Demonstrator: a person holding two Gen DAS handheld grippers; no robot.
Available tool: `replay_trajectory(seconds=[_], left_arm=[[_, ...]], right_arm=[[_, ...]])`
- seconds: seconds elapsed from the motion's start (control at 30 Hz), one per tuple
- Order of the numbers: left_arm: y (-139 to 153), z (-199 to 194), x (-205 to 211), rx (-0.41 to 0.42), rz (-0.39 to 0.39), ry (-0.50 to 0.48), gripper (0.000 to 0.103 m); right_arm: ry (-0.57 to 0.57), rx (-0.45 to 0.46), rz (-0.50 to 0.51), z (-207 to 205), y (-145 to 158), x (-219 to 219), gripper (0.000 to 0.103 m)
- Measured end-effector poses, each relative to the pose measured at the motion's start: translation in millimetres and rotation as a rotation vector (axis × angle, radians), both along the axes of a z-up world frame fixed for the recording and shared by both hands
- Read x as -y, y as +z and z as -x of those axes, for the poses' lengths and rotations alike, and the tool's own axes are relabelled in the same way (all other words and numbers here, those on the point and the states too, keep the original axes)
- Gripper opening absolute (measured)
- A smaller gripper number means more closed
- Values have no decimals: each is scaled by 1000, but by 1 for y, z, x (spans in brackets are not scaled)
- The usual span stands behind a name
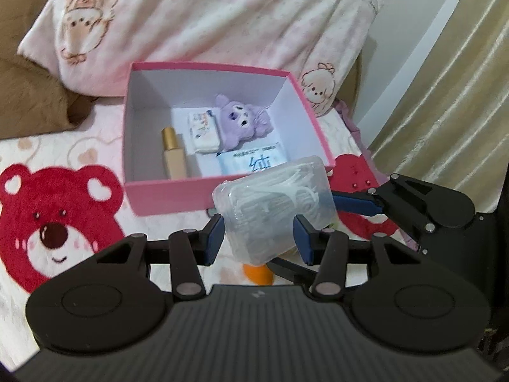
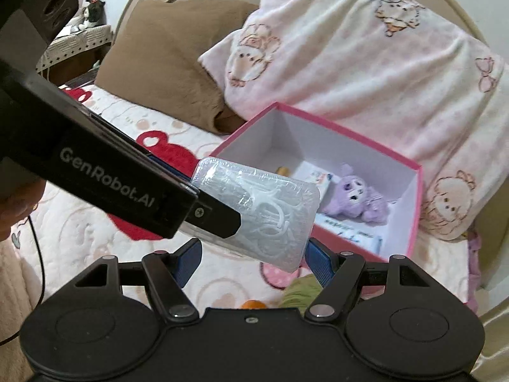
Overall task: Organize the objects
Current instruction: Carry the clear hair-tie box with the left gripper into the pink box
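My left gripper (image 1: 258, 238) is shut on a clear plastic case of floss picks (image 1: 273, 207) and holds it above the bed, just in front of the pink box (image 1: 165, 197). The case also shows in the right wrist view (image 2: 264, 216), with the left gripper's black body (image 2: 111, 178) reaching in from the left. My right gripper (image 2: 254, 261) is open and empty below the case; it shows in the left wrist view (image 1: 366, 203). The pink box (image 2: 410, 219) holds a gold-capped bottle (image 1: 173, 152), a tissue pack (image 1: 204, 132), a purple plush (image 1: 241, 121) and a wipes pack (image 1: 254, 162).
A bedspread with red bears (image 1: 54, 222) covers the bed. A pink pillow (image 1: 206, 16) and a brown pillow (image 2: 165, 57) lie behind the box. An orange object (image 1: 257, 273) and a green object (image 2: 299, 293) lie under the grippers. A curtain (image 1: 461, 95) hangs at right.
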State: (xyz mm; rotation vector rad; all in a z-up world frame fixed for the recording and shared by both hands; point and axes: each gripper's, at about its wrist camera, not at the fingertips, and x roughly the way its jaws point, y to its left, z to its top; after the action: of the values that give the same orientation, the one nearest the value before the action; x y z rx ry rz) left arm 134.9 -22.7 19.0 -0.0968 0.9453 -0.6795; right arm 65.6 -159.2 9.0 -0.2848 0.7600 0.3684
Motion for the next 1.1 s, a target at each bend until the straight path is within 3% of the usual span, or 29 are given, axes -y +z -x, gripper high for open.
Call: replay_trajectory(seconds=[0.27,0.47,0.67,0.97,1.1], left_arm=[[5,-38,32,-29,27,-5,47],[-19,-80,53,-99,93,3,47],[-39,-113,69,-132,84,20,47],[-79,-154,78,-258,102,75,49],[-95,-161,88,-293,92,82,50]], right_arm=[[-42,-25,21,-36,17,25,77],[-95,-40,-27,-76,10,51,77],[-131,-128,-53,-118,-10,65,73],[-179,-279,-108,-160,-40,84,53],[-209,-335,-76,-170,-53,88,46]])
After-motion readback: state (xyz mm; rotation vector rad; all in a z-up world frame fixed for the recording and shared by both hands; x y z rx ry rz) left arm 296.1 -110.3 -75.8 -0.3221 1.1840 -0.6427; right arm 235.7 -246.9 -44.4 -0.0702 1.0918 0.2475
